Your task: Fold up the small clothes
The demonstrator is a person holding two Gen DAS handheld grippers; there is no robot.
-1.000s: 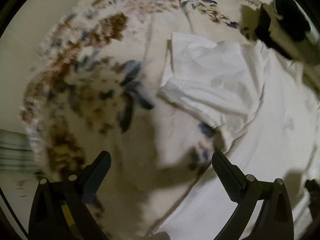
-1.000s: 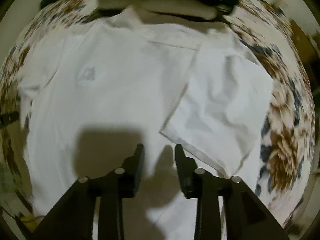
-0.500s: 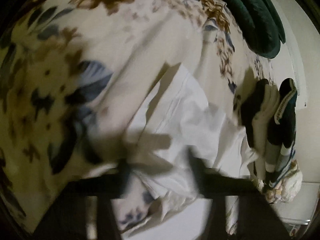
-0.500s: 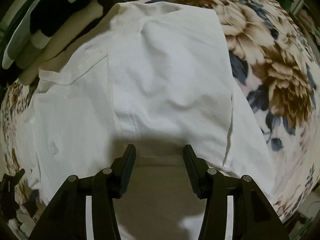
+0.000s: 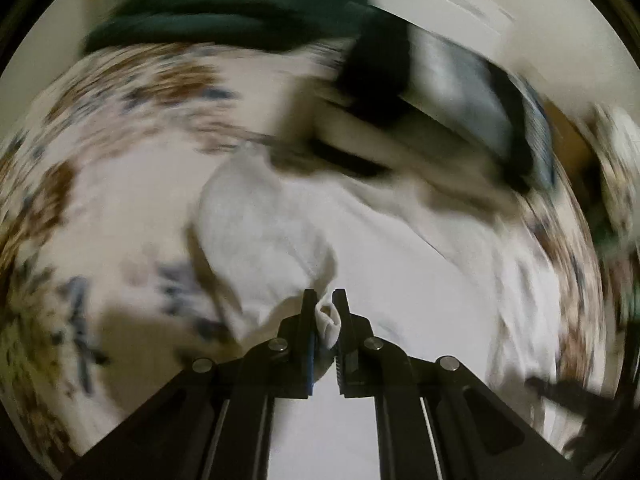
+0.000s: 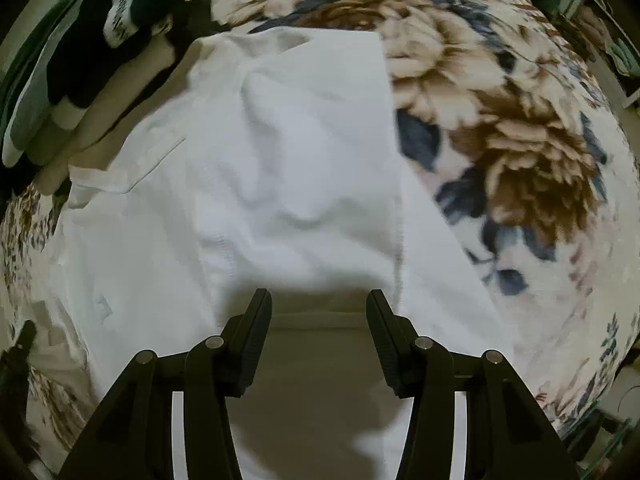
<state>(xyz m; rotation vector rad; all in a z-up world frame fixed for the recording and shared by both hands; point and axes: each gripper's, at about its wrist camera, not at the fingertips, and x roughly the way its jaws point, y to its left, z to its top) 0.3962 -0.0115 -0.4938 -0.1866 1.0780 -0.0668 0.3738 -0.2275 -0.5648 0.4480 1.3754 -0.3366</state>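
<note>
A white T-shirt (image 5: 420,288) lies flat on a floral blanket (image 5: 100,208). My left gripper (image 5: 324,298) is shut on a bunched fold of its left sleeve (image 5: 329,320), and the sleeve (image 5: 260,240) is drawn in over the shirt's body. This view is smeared by motion. In the right wrist view the same T-shirt (image 6: 168,264) shows its other sleeve (image 6: 304,152) folded in over the chest. My right gripper (image 6: 318,300) points straight down just above that fold, open, with only shadowed cloth below the gap and nothing between its fingers.
A stack of folded dark, grey and beige clothes (image 6: 76,80) lies by the shirt's collar, also blurred in the left view as a stack (image 5: 448,112). A dark green cushion (image 5: 240,12) sits behind. The floral blanket (image 6: 520,140) spreads out to the right of the shirt.
My left gripper went from wide open over the blanket to shut on the sleeve and swung it toward the shirt. My right gripper rolled, shifted over the folded sleeve and widened a little.
</note>
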